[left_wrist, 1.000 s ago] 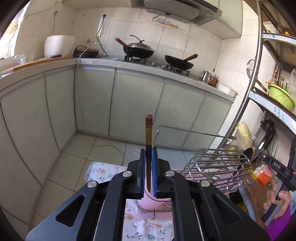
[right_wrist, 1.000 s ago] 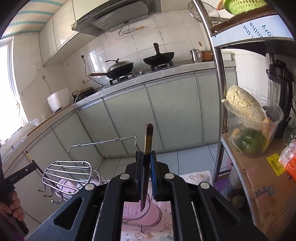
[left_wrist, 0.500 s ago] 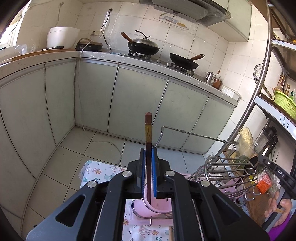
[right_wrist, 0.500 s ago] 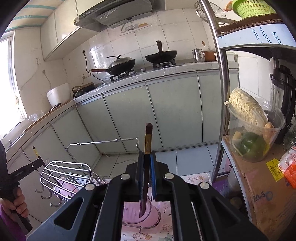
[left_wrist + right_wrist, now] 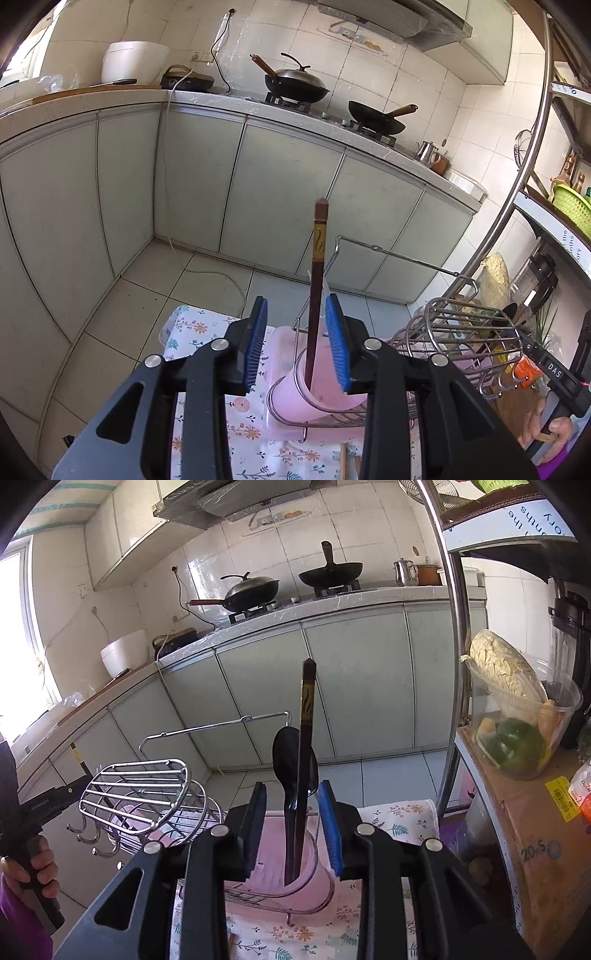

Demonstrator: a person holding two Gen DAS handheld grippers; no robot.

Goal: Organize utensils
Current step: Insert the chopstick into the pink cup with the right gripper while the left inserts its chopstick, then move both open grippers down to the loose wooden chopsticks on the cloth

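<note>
In the left wrist view a brown chopstick (image 5: 317, 280) with a gold band stands in a pink cup (image 5: 328, 397) at the left end of a wire rack (image 5: 469, 325). My left gripper (image 5: 298, 347) is opening, and its blue pads stand clear on either side of the stick. In the right wrist view another dark chopstick (image 5: 303, 760) leans beside a black spoon (image 5: 286, 753) in a pink cup (image 5: 271, 862) at the rack's (image 5: 140, 786) right end. My right gripper (image 5: 293, 825) is opening too, and neither pad presses on the stick.
The rack sits on a floral tablecloth (image 5: 195, 328). Loose chopsticks (image 5: 345, 461) lie near its front edge. A metal shelf post (image 5: 456, 664), a box (image 5: 535, 849) and a tub of vegetables (image 5: 517, 723) stand close on the right. Kitchen cabinets (image 5: 288, 192) lie beyond.
Both grippers were shut on their chopsticks. Now both pairs of jaws have parted, and the sticks stand free in the cups. The black spoon has come into sight between the right jaws.
</note>
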